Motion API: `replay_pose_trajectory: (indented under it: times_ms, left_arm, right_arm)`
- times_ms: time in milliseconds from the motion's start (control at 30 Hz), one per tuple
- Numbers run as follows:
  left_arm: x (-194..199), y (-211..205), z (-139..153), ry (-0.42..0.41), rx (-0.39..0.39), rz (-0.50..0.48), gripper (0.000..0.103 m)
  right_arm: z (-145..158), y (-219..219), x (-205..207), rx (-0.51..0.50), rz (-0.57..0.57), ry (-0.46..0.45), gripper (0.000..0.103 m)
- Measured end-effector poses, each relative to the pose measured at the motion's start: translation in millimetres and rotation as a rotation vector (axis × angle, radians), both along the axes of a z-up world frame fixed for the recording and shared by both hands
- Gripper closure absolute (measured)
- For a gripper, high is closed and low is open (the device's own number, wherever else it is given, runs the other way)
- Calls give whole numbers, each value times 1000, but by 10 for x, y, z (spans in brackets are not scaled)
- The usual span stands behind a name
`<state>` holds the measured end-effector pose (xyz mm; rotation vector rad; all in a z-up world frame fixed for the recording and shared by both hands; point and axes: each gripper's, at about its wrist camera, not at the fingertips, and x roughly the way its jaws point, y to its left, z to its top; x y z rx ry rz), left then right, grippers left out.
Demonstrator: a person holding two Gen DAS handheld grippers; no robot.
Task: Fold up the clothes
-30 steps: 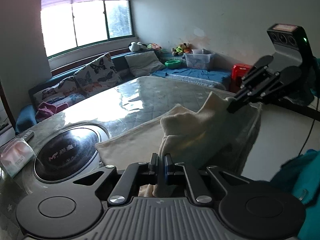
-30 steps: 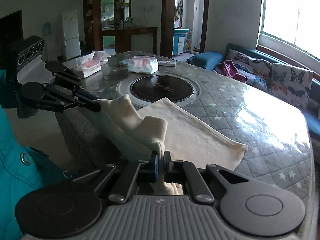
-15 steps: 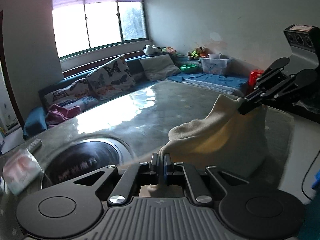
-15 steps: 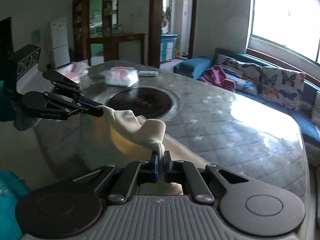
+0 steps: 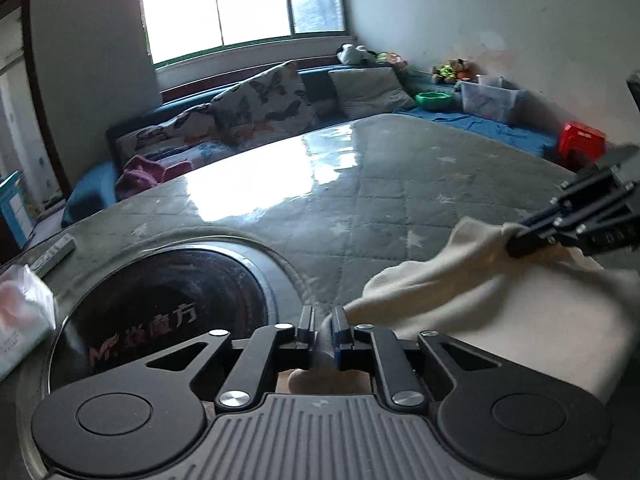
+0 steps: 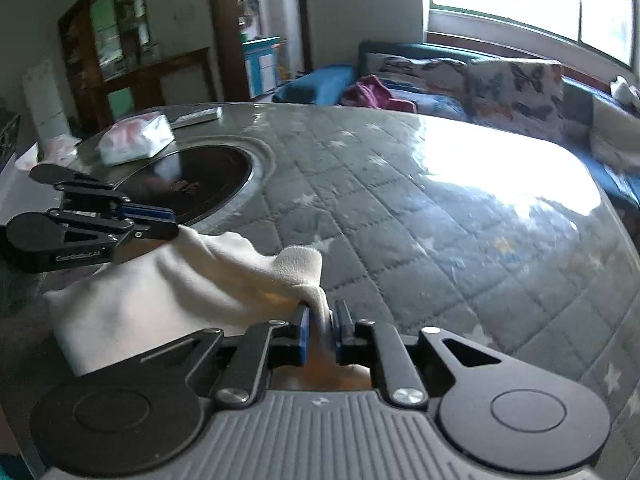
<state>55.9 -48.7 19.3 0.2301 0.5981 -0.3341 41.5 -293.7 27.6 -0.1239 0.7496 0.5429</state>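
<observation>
A cream cloth (image 5: 492, 304) hangs between my two grippers over the quilted grey table (image 5: 400, 200). My left gripper (image 5: 323, 322) is shut on one corner of the cloth, low over the table beside the black round hob. My right gripper (image 6: 321, 314) is shut on the other corner of the cloth (image 6: 192, 280). In the right wrist view the left gripper (image 6: 174, 222) shows at the left, pinching the cloth. In the left wrist view the right gripper (image 5: 514, 242) shows at the right. The cloth sags onto the table between them.
A black round hob (image 5: 160, 312) is set into the table. Tissue packs (image 6: 136, 138) and a remote (image 6: 200, 114) lie beyond it. A sofa with butterfly cushions (image 5: 260, 108) runs under the window. A cupboard and doorway (image 6: 132, 52) stand behind.
Both grippers have carried the held cloth edge forward over the table, away from the near edge, and lowered it. The cloth that lay spread out is now doubled over under them.
</observation>
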Motion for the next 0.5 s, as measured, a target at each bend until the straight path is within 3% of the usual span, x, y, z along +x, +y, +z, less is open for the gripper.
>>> replay_pose_trajectory:
  times_ms: [167,300,500]
  left_arm:
    - [-63,18,134,-4,-36,31,89]
    - [-97,-128,199,28,-110,-39,90]
    - [25,-321,48,90,-114,-57,90]
  right_arm:
    - [130,-42,-95,12,-33,-53,87]
    - [189,59,-112,43,3,-55,87]
    - [37,331,3,29,38,-10,88]
